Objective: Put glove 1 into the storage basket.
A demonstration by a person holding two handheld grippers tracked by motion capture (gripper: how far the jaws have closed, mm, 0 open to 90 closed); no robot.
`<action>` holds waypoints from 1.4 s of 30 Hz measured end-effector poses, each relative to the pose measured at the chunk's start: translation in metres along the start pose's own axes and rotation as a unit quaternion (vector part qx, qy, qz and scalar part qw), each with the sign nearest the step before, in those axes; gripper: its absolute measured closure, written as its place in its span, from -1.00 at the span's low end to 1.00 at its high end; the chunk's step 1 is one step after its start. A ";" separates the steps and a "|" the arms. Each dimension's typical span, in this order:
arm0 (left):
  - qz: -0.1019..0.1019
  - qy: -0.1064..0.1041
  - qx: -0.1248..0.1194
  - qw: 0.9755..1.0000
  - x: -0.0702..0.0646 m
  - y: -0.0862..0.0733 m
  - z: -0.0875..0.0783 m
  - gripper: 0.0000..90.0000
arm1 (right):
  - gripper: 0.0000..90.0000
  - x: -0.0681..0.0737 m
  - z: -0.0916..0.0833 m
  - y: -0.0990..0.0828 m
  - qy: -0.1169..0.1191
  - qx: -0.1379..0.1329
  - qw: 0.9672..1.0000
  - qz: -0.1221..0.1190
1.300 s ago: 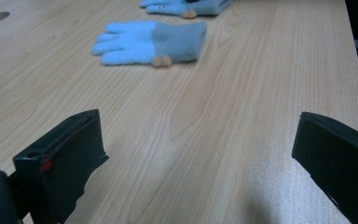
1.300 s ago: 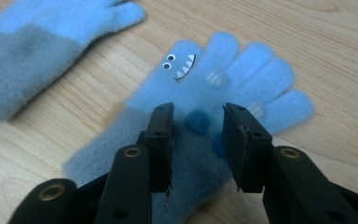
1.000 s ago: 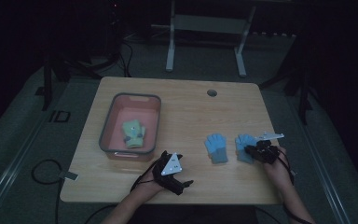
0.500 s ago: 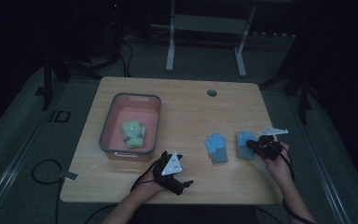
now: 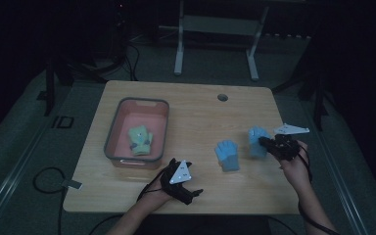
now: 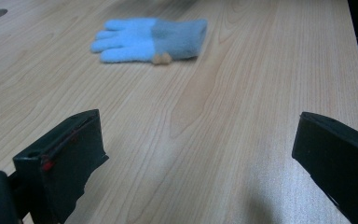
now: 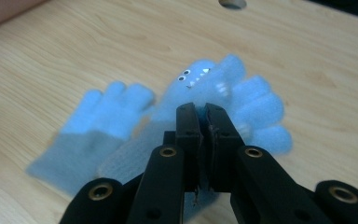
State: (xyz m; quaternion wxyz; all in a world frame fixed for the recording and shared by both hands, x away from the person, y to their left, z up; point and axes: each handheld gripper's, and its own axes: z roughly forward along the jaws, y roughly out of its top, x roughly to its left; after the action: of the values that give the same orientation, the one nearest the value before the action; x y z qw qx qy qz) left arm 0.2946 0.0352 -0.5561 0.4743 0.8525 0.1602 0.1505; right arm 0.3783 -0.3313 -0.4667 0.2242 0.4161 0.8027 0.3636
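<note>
Blue glove [image 5: 257,141], clamped in right gripper [image 5: 265,142]; bin [image 5: 113,128] far left, nearer the wide-open left gripper [image 5: 188,188].

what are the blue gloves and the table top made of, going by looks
Blue glove in the right tool: soft fuzzy knit, likely fleece or chenille yarn; its surface is fluffy and it hangs limp. The blue glove lying flat looks the same, with a greyer cuff. Table top: light wood or wood-look laminate, matte, with visible grain lines.
</note>
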 end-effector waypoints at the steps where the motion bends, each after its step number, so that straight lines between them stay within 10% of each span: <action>1: 0.000 0.000 0.000 1.000 0.000 0.000 0.000 -0.95 | 0.89 0.002 -0.001 0.003 0.002 -0.003 1.000 -0.001; 26: 0.006 -0.001 0.004 1.000 0.000 0.000 0.000 -0.95 | 0.89 0.058 0.020 0.031 0.103 -0.019 0.992 -0.067; 42: 0.007 -0.003 0.004 1.000 0.000 0.000 0.000 -0.95 | 0.88 0.062 0.051 0.013 0.134 0.044 0.986 -0.090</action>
State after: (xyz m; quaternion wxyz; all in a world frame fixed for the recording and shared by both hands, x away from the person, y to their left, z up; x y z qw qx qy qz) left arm 0.2943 0.0352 -0.5559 0.4703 0.8559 0.1536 0.1507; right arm 0.3841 -0.2547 -0.4930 0.1283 0.2994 0.8748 0.3586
